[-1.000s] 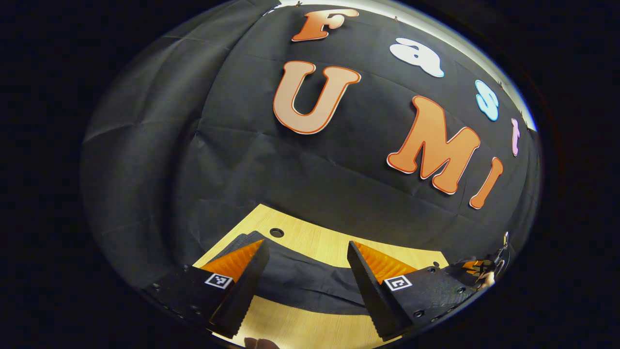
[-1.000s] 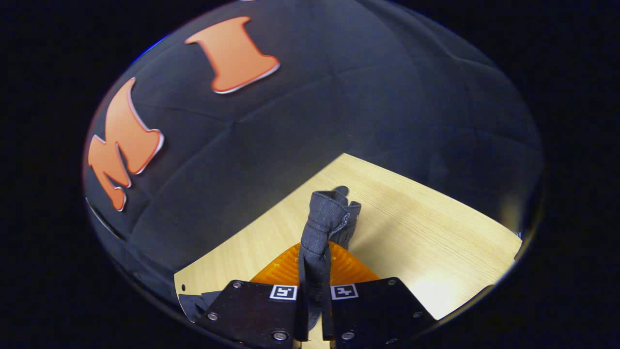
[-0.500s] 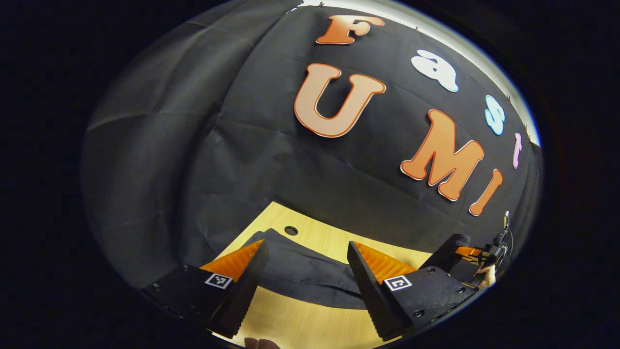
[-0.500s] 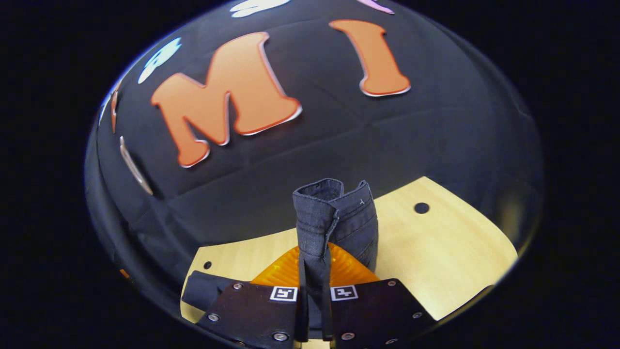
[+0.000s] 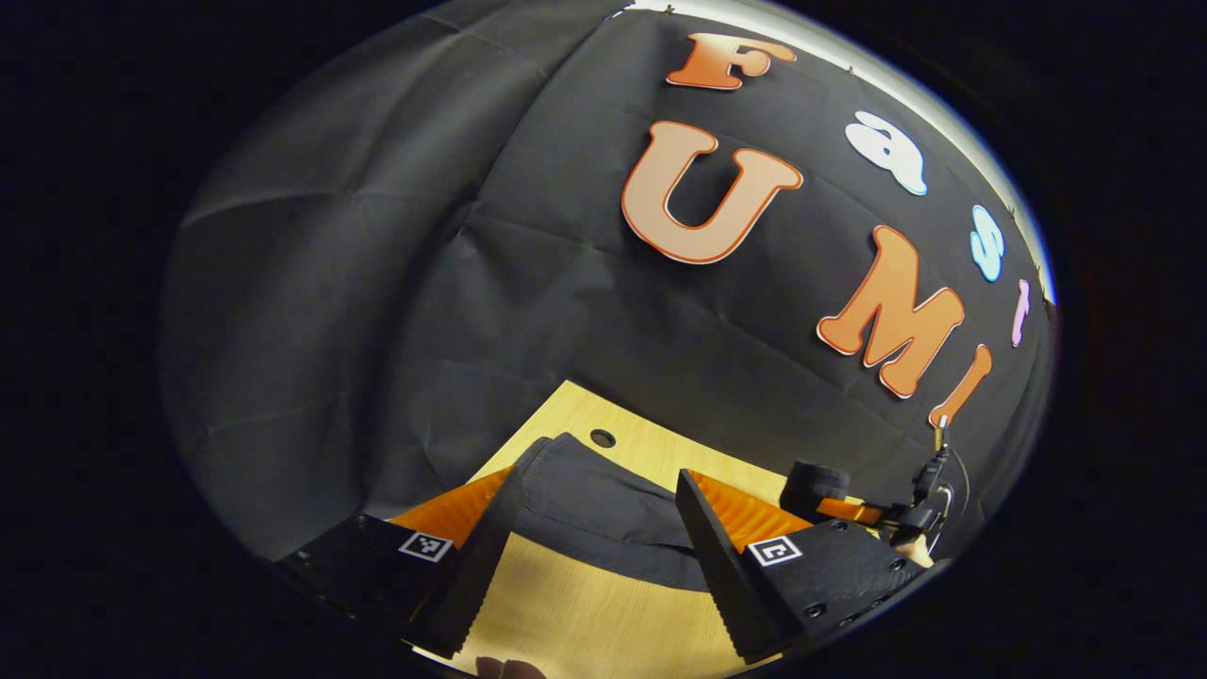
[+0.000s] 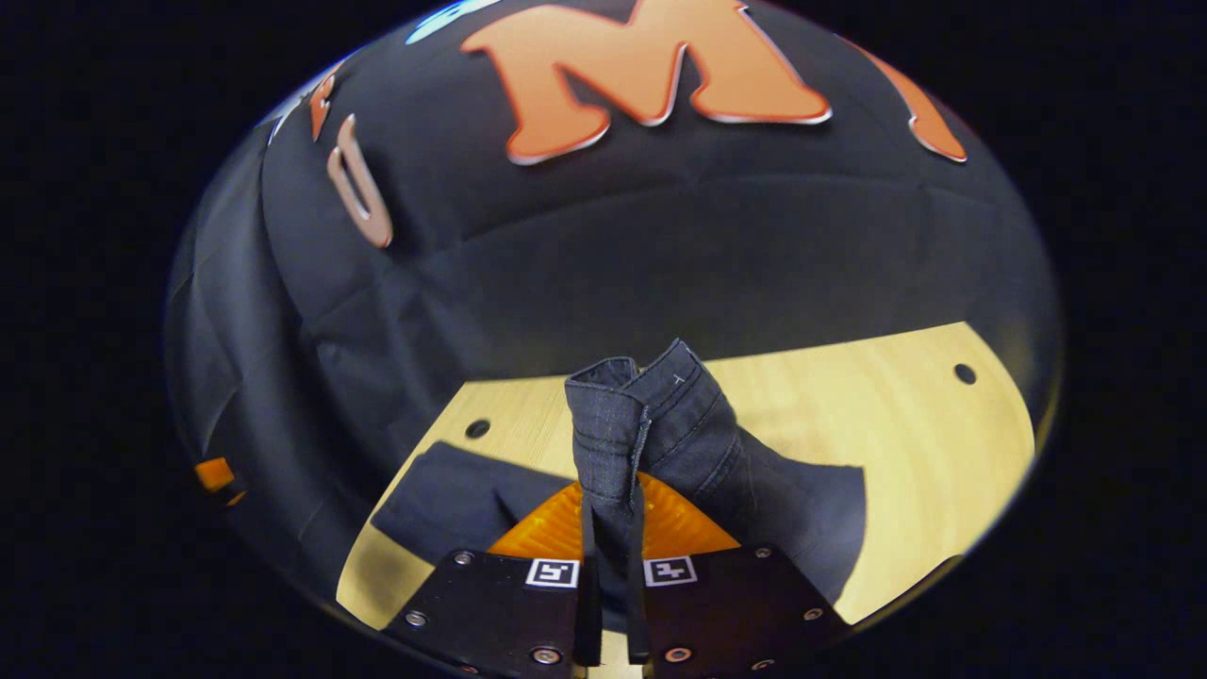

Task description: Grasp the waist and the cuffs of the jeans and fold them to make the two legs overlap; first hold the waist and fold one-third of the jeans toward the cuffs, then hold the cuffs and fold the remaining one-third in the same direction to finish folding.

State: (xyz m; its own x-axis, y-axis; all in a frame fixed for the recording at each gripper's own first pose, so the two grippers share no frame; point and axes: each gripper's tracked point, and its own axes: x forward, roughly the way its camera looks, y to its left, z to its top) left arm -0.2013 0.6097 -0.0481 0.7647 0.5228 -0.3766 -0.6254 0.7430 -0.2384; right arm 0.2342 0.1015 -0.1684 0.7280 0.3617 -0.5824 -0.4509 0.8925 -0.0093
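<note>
Dark jeans (image 5: 603, 514) lie flat on the wooden table (image 5: 585, 613). My left gripper (image 5: 599, 476) hovers open just in front of them, with nothing between its fingers. Farther right in the left gripper view, the right gripper (image 5: 849, 509) carries a bunched end of the jeans above the table. In the right gripper view, my right gripper (image 6: 613, 509) is shut on a hemmed end of the jeans (image 6: 622, 405), which sticks up between its fingers. The rest of the jeans (image 6: 443, 490) trails down onto the table (image 6: 896, 415) on both sides.
The black cloth wall stands close behind the table's far edge. Small round holes (image 5: 602, 438) (image 6: 964, 373) mark the tabletop near its back corners. Bare wood shows to the right of the jeans in the right gripper view.
My right gripper has swung left with the hemmed end lifted, bringing the lying jeans into its view. In the left gripper view it has come closer. My left gripper stays open.
</note>
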